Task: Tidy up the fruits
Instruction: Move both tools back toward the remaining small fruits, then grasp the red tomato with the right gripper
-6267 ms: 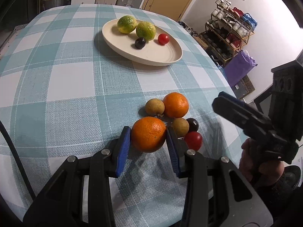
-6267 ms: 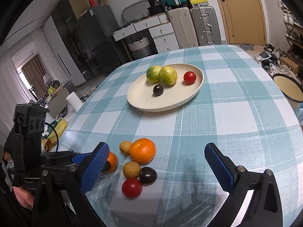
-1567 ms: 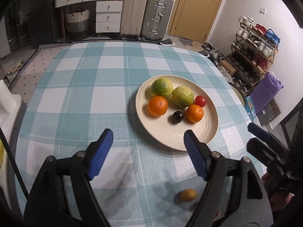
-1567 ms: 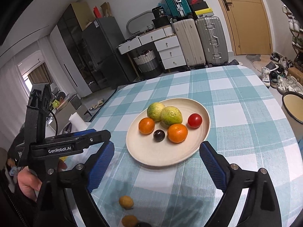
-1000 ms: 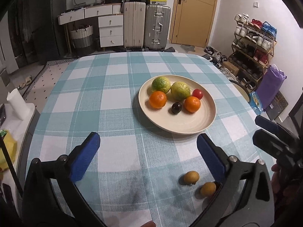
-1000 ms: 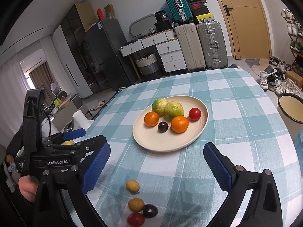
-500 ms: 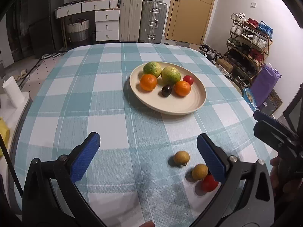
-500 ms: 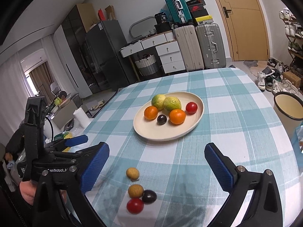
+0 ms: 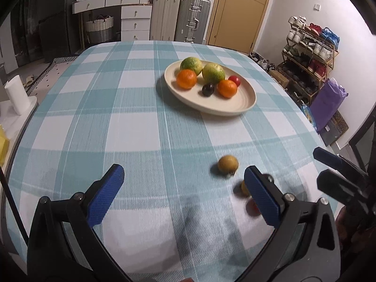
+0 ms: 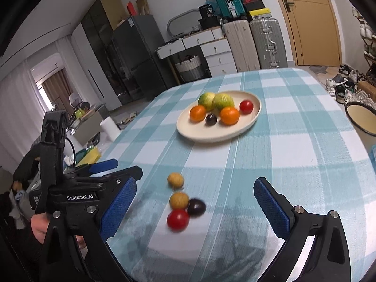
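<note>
Right wrist view first: I am holding the right gripper [image 10: 193, 205] low over the near end of the table [image 10: 305, 155] with its blue pads spread wide and nothing between them. Just ahead of the gap a red fruit [image 10: 178, 219] is lying nearest to me, a dark plum-like fruit [image 10: 196, 207] and a tan fruit [image 10: 179, 200] are touching it behind, and a second tan fruit [image 10: 175, 180] is sitting a little further on, apart from the cluster (all four are slightly blurred). At my left the left gripper [image 10: 110, 166] is hovering beside the table edge; through its own camera I am seeing its pads [image 9: 105, 195] spread wide and empty too, with the loose tan fruit [image 9: 227, 163] lying ahead of the right-hand pad and the others mostly hidden behind that pad. Further off, well apart from the loose fruit, the cream plate [image 10: 255, 115] is carrying two oranges [image 10: 229, 115], two green citrus [image 10: 222, 101], a dark plum and a red fruit.
</note>
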`<act>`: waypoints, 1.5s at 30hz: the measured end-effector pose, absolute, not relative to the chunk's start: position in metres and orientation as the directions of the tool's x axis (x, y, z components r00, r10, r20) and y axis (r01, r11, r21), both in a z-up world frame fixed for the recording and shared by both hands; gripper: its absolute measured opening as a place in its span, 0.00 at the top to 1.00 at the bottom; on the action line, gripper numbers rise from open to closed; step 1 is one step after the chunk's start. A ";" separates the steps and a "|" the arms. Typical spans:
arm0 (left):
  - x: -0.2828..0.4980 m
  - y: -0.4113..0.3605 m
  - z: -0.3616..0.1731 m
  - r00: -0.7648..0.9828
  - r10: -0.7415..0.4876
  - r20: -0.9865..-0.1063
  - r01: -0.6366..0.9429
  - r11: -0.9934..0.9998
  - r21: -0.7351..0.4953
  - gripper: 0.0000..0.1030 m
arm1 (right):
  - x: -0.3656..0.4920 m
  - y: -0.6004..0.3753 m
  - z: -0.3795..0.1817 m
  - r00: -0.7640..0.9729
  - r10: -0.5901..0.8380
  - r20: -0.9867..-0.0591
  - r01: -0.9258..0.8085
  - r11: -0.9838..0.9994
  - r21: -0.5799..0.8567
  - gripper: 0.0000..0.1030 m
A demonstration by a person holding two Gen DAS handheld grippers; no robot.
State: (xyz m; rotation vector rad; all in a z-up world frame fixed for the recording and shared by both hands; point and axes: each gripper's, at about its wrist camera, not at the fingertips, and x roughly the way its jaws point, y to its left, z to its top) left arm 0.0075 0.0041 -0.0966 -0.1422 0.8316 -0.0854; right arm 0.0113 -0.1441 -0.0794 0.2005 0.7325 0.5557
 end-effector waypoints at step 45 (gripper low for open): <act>-0.006 0.020 -0.124 0.623 -0.122 -0.773 -0.033 0.983 -0.182 0.01 | -0.007 -0.105 -0.131 0.497 0.524 -0.692 -0.364 0.849 0.382 0.75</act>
